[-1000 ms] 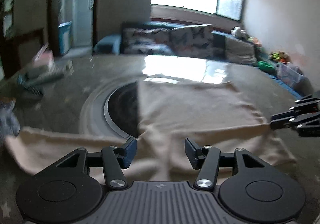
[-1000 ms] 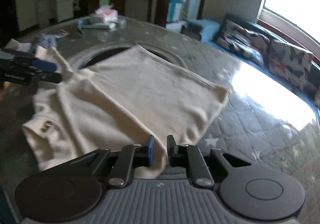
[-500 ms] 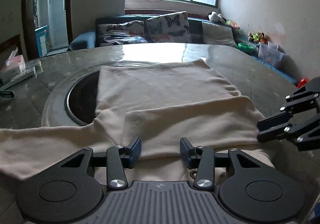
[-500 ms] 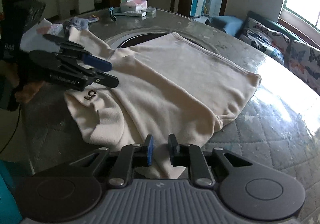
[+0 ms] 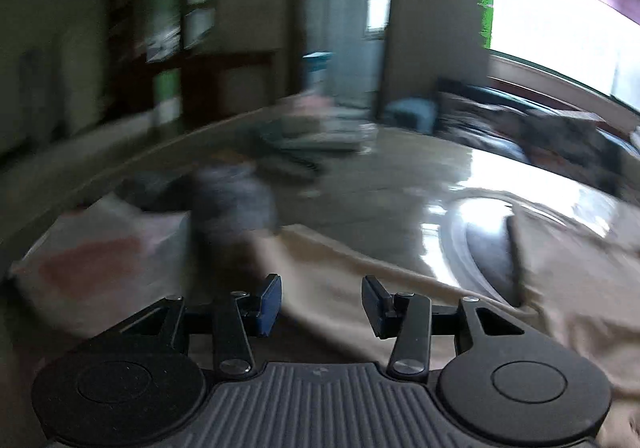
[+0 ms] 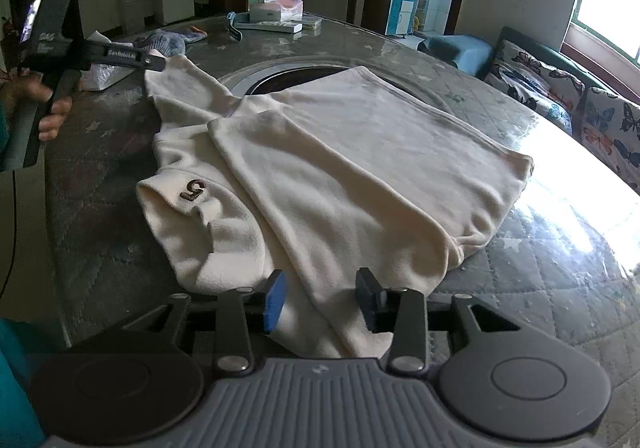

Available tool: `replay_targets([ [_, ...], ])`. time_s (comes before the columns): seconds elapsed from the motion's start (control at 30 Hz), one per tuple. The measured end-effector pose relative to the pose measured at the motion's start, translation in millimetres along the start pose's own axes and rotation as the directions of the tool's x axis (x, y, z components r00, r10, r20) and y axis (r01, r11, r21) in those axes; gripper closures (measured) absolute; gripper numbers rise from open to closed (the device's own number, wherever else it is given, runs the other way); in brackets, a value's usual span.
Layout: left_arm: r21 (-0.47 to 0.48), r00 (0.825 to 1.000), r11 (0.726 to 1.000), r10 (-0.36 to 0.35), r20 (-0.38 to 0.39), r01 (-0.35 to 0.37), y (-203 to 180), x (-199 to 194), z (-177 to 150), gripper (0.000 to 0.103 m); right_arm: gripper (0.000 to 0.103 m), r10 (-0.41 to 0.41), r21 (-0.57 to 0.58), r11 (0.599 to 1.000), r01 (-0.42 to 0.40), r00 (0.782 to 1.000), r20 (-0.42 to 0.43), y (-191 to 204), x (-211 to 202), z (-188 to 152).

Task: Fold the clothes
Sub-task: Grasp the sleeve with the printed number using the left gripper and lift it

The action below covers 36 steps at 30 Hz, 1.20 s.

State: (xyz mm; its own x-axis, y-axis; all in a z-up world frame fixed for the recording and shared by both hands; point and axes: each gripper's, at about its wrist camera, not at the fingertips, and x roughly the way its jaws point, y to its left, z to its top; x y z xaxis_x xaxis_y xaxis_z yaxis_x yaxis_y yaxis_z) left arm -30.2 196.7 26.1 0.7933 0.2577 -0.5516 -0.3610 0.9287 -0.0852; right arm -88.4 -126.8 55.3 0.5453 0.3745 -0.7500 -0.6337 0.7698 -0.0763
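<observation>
A cream sweater lies flat on the round stone table, with one sleeve folded across its body and a brown "5" patch near the collar. My right gripper is open, its jaws on either side of the sweater's near edge. My left gripper is open above the other, outstretched sleeve; the left wrist view is blurred. In the right wrist view the left gripper is at that sleeve's far end, at the table's left.
A round dark recess sits in the table's middle, partly under the sweater. A tissue box, a grey-blue cloth and a white packet lie at the far left side. A sofa with cushions stands to the right.
My right gripper has opened and let go of the folded sleeve. My left gripper has swung left, away from the collar to the end of the outstretched sleeve.
</observation>
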Motion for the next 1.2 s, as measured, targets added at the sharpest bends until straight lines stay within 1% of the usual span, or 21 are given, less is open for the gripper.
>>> replay_targets([
  [0.07, -0.081, 0.999, 0.996, 0.036, -0.027, -0.038, 16.9, 8.7, 3.9, 0.055, 0.063, -0.003, -0.003, 1.0, 0.003, 1.0, 0.002, 1.7, 1.2, 0.2],
  [0.2, -0.127, 0.998, 0.992, 0.021, -0.063, -0.029, 31.2, 19.4, 4.8, 0.056, 0.063, -0.005, 0.0, 1.0, 0.005, 1.0, 0.003, 3.0, 2.8, 0.9],
  [0.27, -0.135, 0.998, 0.99, 0.017, -0.068, -0.026, 32.0, 24.3, 6.2, 0.057, 0.063, -0.006, 0.004, 1.0, 0.006, 1.0, 0.004, 3.1, 3.1, 0.7],
  [0.33, -0.144, 0.997, 0.989, 0.013, -0.072, -0.023, 32.9, 29.2, 7.5, 0.061, 0.063, -0.008, 0.006, 1.0, 0.008, 1.0, 0.005, 3.4, 2.9, 0.6],
  [0.37, -0.151, 0.997, 0.988, 0.01, -0.073, -0.021, 33.8, 31.5, 8.9, 0.069, 0.063, -0.01, 0.008, 1.0, 0.01, 1.0, 0.006, 3.6, 2.7, 0.8],
  [0.4, -0.161, 0.997, 0.987, -0.002, -0.076, -0.01, 33.3, 31.1, 10.5, 0.086, 0.063, -0.011, 0.009, 1.0, 0.011, 1.0, 0.006, 3.8, 2.5, 0.9],
  [0.43, -0.177, 0.996, 0.984, -0.019, -0.083, 0.004, 34.6, 31.2, 12.5, 0.092, 0.063, -0.013, 0.011, 1.0, 0.013, 1.0, 0.007, 4.0, 2.3, 1.0],
  [0.47, -0.193, 0.995, 0.981, -0.036, -0.089, 0.018, 35.8, 31.2, 14.5, 0.095, 0.063, -0.014, 0.013, 1.0, 0.014, 1.0, 0.009, 4.1, 1.9, 1.0],
  [0.5, -0.19, 0.996, 0.981, -0.049, -0.074, 0.034, 32.9, 26.8, 17.2, 0.099, 0.063, -0.015, 0.015, 1.0, 0.015, 1.0, 0.013, 3.9, 1.0, 0.9],
  [0.57, -0.184, 0.996, 0.981, -0.076, -0.044, 0.067, 27.1, 18.0, 22.8, 0.099, 0.063, -0.017, 0.021, 1.0, 0.017, 1.0, 0.02, 3.4, -0.8, 0.8],
  [0.6, -0.177, 0.994, 0.979, -0.103, -0.024, 0.097, 21.2, 11.6, 28.1, 0.1, 0.063, -0.018, 0.025, 1.0, 0.017, 1.0, 0.024, 3.2, -2.1, 0.7],
  [0.7, -0.151, 0.982, 0.97, -0.184, 0.038, 0.188, 3.0, -8.9, 44.0, 0.1, 0.063, -0.021, 0.031, 0.999, 0.019, 0.999, 0.038, 2.3, -6.8, 0.1],
  [0.77, -0.121, 0.964, 0.958, -0.252, 0.085, 0.26, -13.5, -27.7, 55.0, 0.1, 0.063, -0.025, 0.042, 0.999, 0.023, 0.999, 0.049, 1.0, -10.2, -0.6],
  [0.83, -0.089, 0.937, 0.936, -0.329, 0.114, 0.339, -33.6, -42.9, 63.3, 0.1, 0.063, -0.029, 0.053, 0.998, 0.026, 0.998, 0.06, -0.3, -13.7, -1.3],
  [0.87, -0.072, 0.921, 0.923, -0.367, 0.127, 0.378, -43.7, -50.5, 67.4, 0.1, 0.063, -0.031, 0.058, 0.998, 0.027, 0.997, 0.065, -1.0, -15.4, -1.7],
  [0.93, -0.017, 0.88, 0.887, -0.454, 0.138, 0.461, -69.8, -64.1, 72.1, 0.1, 0.063, -0.037, 0.071, 0.997, 0.032, 0.996, 0.075, -2.5, -19.0, -2.8],
  [1.0, 0.036, 0.841, 0.85, -0.525, 0.133, 0.525, -91.5, -75.2, 70.5, 0.1, 0.063, -0.046, 0.084, 0.996, 0.039, 0.995, 0.085, -4.3, -22.3, -3.9],
  [1.07, 0.077, 0.799, 0.807, -0.591, 0.115, 0.586, -113.4, -84.9, 63.4, 0.1, 0.063, -0.055, 0.102, 0.994, 0.046, 0.994, 0.092, -6.9, -25.8, -5.3],
  [1.1, 0.096, 0.783, 0.79, -0.614, 0.099, 0.606, -122.7, -87.3, 58.0, 0.1, 0.063, -0.059, 0.113, 0.992, 0.048, 0.994, 0.096, -8.5, -27.7, -6.0],
  [1.2, 0.146, 0.745, 0.739, -0.667, 0.021, 0.657, -148.2, -89.5, 33.0, 0.099, 0.063, -0.072, 0.144, 0.988, 0.056, 0.992, 0.106, -13.3, -33.0, -9.8],
])
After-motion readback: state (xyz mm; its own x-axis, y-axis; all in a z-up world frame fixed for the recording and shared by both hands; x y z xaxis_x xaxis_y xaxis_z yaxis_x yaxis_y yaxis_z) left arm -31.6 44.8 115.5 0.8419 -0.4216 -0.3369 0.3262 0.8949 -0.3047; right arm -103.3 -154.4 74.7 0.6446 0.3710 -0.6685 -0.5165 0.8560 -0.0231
